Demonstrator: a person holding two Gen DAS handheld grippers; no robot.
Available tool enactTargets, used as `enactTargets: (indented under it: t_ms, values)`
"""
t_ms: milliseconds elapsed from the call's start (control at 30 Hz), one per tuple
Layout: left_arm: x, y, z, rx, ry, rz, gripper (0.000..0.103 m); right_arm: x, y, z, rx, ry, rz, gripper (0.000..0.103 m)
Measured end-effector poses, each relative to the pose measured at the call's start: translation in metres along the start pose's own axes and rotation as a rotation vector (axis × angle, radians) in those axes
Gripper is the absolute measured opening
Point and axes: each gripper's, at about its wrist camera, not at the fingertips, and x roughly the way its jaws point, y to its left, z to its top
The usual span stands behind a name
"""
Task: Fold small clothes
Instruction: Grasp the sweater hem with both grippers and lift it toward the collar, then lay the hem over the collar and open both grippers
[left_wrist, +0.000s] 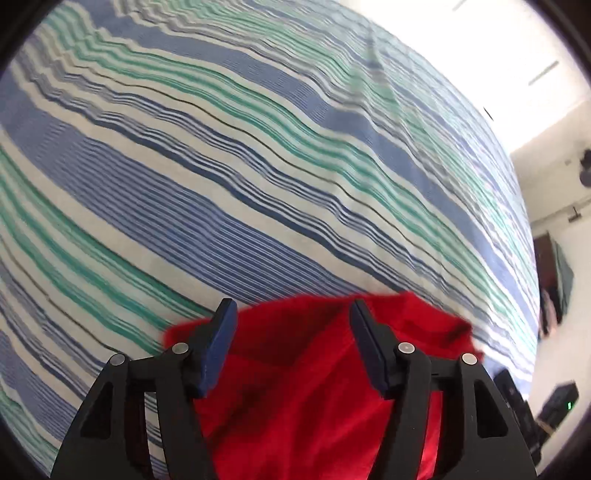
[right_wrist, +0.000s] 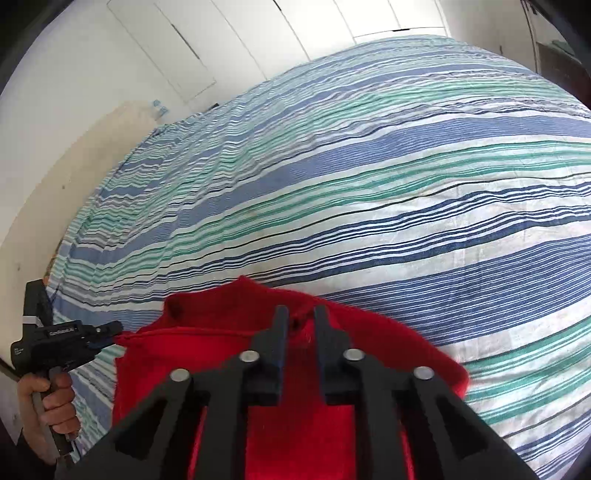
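A fold on a red garment (left_wrist: 306, 387) is judged to have just been laid down on the striped bedsheet (left_wrist: 258, 177), and the step in hand is taken to be the release at the end of that fold. In the left wrist view, the left hand-held gripper (left_wrist: 291, 314) is seen with its blue-padded fingers (left_wrist: 218, 343) standing well apart above the red cloth; nothing is pinched between them, and the garment lies spread below and between the fingers, its far edge resting on the sheet. In the right wrist view, at the far left, the same left hand-held gripper is shown from the side, held in a person's hand (right_wrist: 51, 402), its tip at the left corner of the garment; whether it touches that corner cannot be told. Further right, the right hand-held gripper (right_wrist: 301, 314) is seen with a narrow gap between its fingers, set over the upper edge of the garment near what looks like a neckline; no cloth is seen clamped. Both tools are pointed steeply down at the bed. The next move is judged to call for a fresh grasp on an outer edge, with both corners lifted evenly so the layer beneath is not dragged askew.
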Motion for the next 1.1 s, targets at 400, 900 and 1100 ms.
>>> enactTargets:
  t_ms: [400,900,1100]
  values:
    - [-0.055,0.073,-0.214,0.274,0.059,0.114,0.081,-0.046,-0.016,-0.163,-0.406,0.222,0.051,0.048]
    - [-0.052,0.085,-0.283,0.394,-0.149,0.249,0.102,-0.138,-0.09,-0.248,-0.032,-0.025,-0.004,0.079]
    - [-0.058,0.083,-0.283,0.376,-0.138,0.275,0.102,-0.133,-0.069,-0.26,-0.201,0.026,-0.117,0.098]
